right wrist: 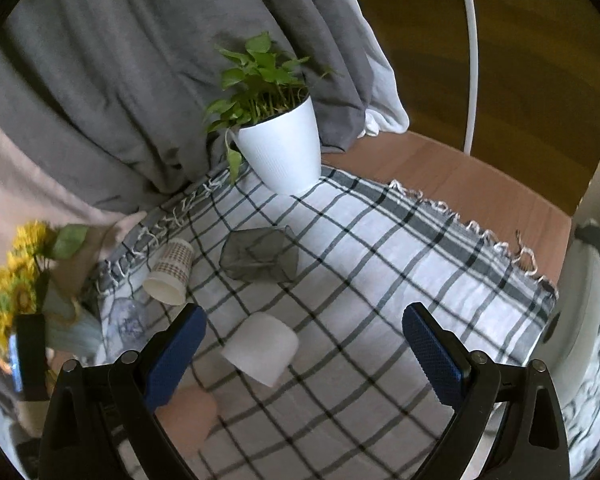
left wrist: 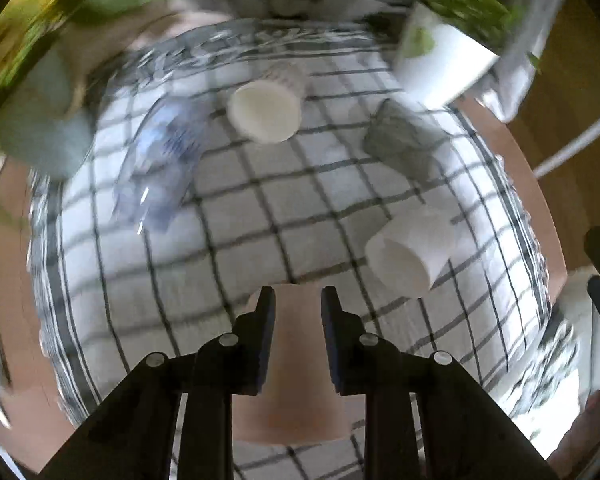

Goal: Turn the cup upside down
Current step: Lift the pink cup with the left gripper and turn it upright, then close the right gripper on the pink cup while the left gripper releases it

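Observation:
My left gripper [left wrist: 298,300] is shut on a pink cup [left wrist: 296,364], held between its dark fingers above the checked cloth; the cup also shows at the lower left of the right wrist view [right wrist: 188,412]. The left wrist view is blurred by motion. My right gripper [right wrist: 304,324] is open and empty above the cloth. A white cup [right wrist: 262,348] lies on its side below it, also in the left wrist view [left wrist: 410,256]. A patterned paper cup [right wrist: 170,270] [left wrist: 266,108], a grey glass [right wrist: 260,258] [left wrist: 400,140] and a clear glass [left wrist: 160,160] lie on the cloth.
A checked cloth [right wrist: 380,280] covers a brown table [right wrist: 460,176]. A white plant pot [right wrist: 284,148] stands at the cloth's far edge. Yellow flowers in a pale vase [right wrist: 16,280] stand at the left. Grey fabric [right wrist: 120,80] hangs behind.

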